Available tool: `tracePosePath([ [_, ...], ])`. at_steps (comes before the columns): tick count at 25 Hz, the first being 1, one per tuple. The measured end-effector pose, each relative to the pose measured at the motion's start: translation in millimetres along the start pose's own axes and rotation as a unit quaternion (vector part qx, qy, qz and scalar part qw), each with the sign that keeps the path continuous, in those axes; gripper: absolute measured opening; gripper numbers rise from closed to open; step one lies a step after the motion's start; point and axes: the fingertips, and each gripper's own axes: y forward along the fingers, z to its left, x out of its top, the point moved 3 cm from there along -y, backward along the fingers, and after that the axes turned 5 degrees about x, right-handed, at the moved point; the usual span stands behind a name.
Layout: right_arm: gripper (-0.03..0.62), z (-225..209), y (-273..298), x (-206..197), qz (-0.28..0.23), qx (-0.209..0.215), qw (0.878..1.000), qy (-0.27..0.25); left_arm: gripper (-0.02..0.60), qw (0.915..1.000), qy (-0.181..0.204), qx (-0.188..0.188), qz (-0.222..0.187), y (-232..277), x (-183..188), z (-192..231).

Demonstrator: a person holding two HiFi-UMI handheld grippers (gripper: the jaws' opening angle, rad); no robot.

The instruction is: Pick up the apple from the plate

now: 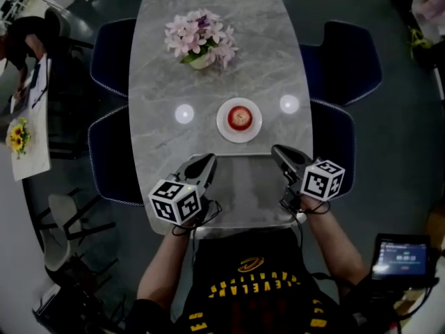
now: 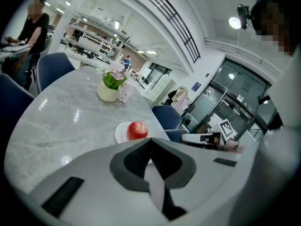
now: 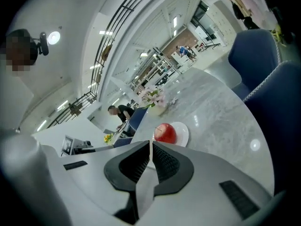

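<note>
Apple (image 1: 240,117) sits on white plate (image 1: 221,125), mid-counter (image 1: 278,47). Left gripper (image 1: 206,161) and right gripper (image 1: 279,151): jaws together, empty, low at near edge, both aimed at apple. Likely staging before the reach.

apple (image 1: 240,117) | red, upright | on white plate (image 1: 224,129) | table centre
</note>
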Motion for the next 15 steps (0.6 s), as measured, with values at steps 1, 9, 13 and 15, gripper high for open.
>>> tracePosePath([
  [1, 0.028, 7, -5, -6, 0.003, -0.002, 1.0, -0.006, 0.002, 0.9999, 0.011, 0.0, -0.002, -6, -5, -8],
  [9, 0.028, 80, -36, -6, -0.028, 0.005, 0.994, -0.109, 0.002, 0.9958, 0.067, -0.024, -0.057, -54, -8, -69],
  [13, 0.028, 118, -51, 4, -0.065, 0.008, 0.984, -0.163, 0.002, 0.9884, 0.11, -0.041, -0.097, -77, 2, -109],
  [15, 0.028, 135, -55, 8, -0.079, 0.013, 0.979, -0.188, 0.002, 0.982, 0.14, -0.041, -0.12, -86, 10, -127],
])
